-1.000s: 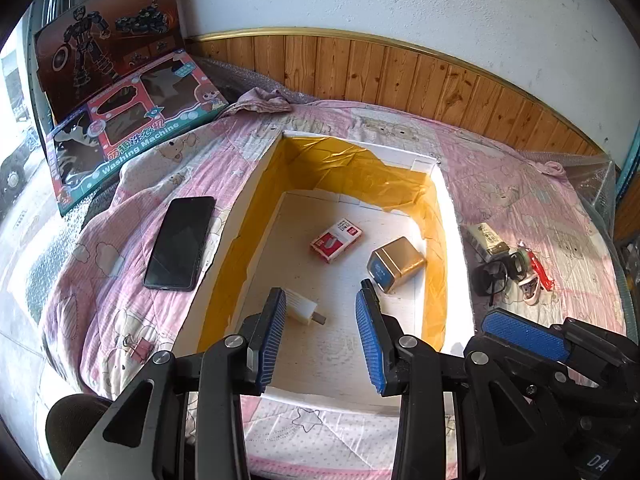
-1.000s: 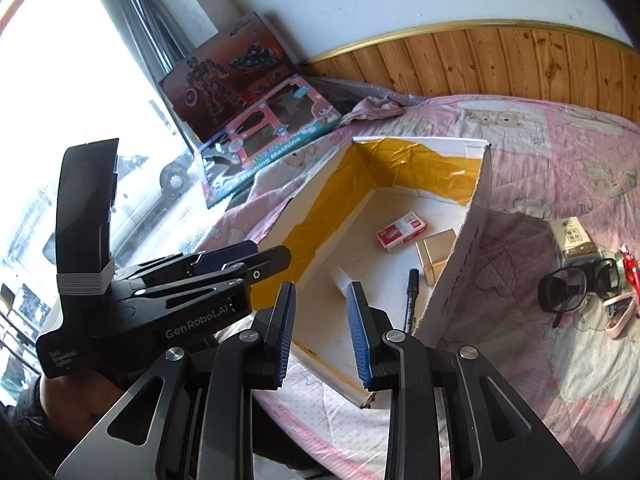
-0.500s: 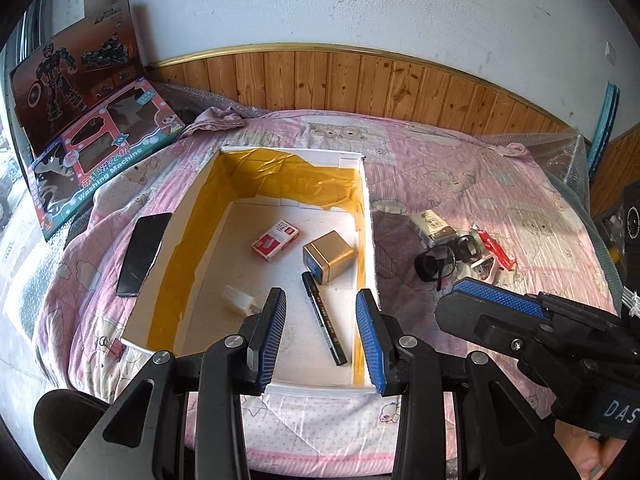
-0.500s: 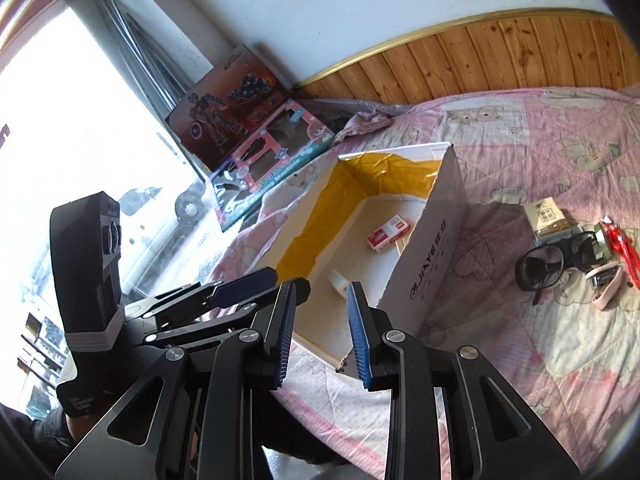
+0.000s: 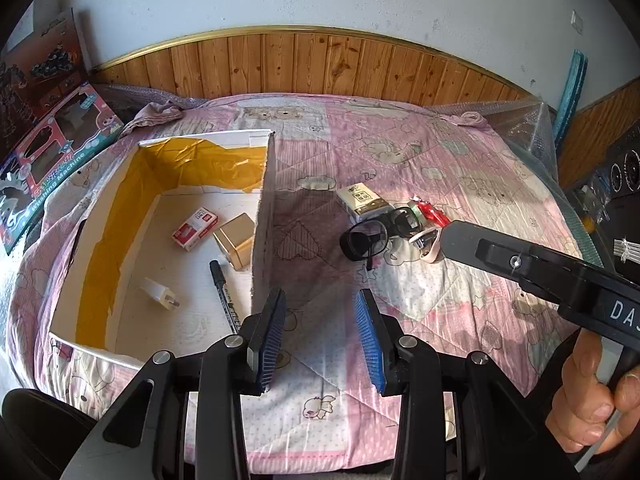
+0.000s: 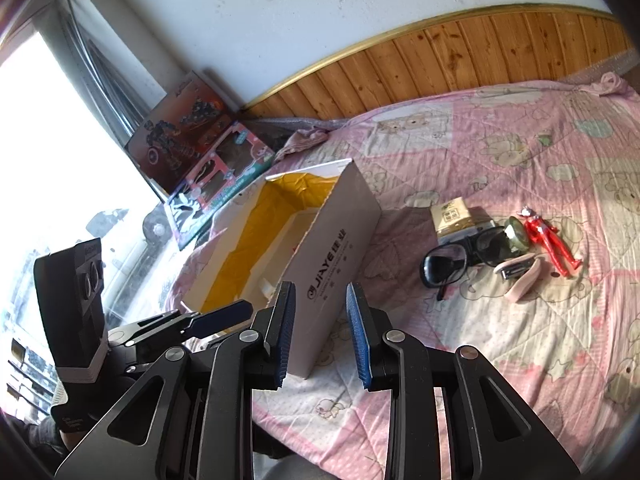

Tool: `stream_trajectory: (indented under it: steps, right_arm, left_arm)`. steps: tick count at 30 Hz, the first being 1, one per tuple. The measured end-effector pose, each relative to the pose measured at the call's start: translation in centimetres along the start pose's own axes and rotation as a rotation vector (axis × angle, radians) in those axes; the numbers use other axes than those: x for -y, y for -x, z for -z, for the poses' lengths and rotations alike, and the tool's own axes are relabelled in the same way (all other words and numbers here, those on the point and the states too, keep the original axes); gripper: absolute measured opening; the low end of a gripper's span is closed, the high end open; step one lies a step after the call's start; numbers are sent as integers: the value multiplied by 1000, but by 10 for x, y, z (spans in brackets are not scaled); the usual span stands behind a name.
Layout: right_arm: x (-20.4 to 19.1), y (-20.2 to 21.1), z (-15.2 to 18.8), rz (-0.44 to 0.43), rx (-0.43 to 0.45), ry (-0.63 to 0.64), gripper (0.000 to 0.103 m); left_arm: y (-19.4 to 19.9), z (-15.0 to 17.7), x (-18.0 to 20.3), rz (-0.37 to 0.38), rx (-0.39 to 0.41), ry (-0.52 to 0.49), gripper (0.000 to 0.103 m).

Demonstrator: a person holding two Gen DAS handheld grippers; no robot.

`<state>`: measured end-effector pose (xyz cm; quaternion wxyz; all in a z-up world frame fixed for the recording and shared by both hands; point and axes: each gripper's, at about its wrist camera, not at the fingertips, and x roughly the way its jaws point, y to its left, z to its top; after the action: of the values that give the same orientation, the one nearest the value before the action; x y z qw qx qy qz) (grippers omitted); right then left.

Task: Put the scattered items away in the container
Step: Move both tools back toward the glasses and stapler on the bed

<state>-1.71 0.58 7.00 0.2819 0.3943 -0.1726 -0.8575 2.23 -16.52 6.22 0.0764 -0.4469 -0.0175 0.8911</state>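
An open white box lined with yellow tape (image 5: 263, 200) lies on the pink quilt. In it are a red-and-white pack (image 5: 195, 229), a gold box (image 5: 235, 240), a black marker (image 5: 224, 290) and a white plug (image 5: 158, 292). To its right lie black glasses (image 5: 364, 238), a beige pack (image 5: 360, 199), a red figure (image 5: 430, 210) and a pink clipper (image 5: 426, 242). My left gripper (image 5: 320, 332) is open and empty above the quilt, just off the box's near right corner. My right gripper (image 6: 320, 332) is open and empty too, before the box wall (image 6: 336, 256), left of the glasses (image 6: 444, 266) and red figure (image 6: 550, 240).
Two toy boxes (image 5: 48, 148) lean at the far left by the window. Wood panelling (image 5: 320, 64) runs behind the bed. A dark sliver of a phone (image 5: 79, 236) shows past the box's left wall. A hand (image 5: 592, 408) holds the right gripper's handle.
Both views have swung to the right: the box has slid left in view and the glasses, figure and pack have come closer to centre. Both grippers stayed open and empty.
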Motion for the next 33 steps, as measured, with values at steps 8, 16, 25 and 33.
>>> stream_trajectory:
  steps: [8,16,25,33]
  right_arm:
    - [38,1,-2,58,-29,-43,30]
    - [79,-10,-4,138,-72,-94,30]
    - [144,-32,-5,263,-142,-210,31]
    - [202,-73,-3,268,-215,-394,33]
  left_arm:
    - [-28,-10,28,55,-41,-7,38]
    - [-67,-24,52,88,-77,-16,41]
    - [-116,-44,63,87,-91,-14,48]
    - [-175,-59,60,63,-127,-1,48]
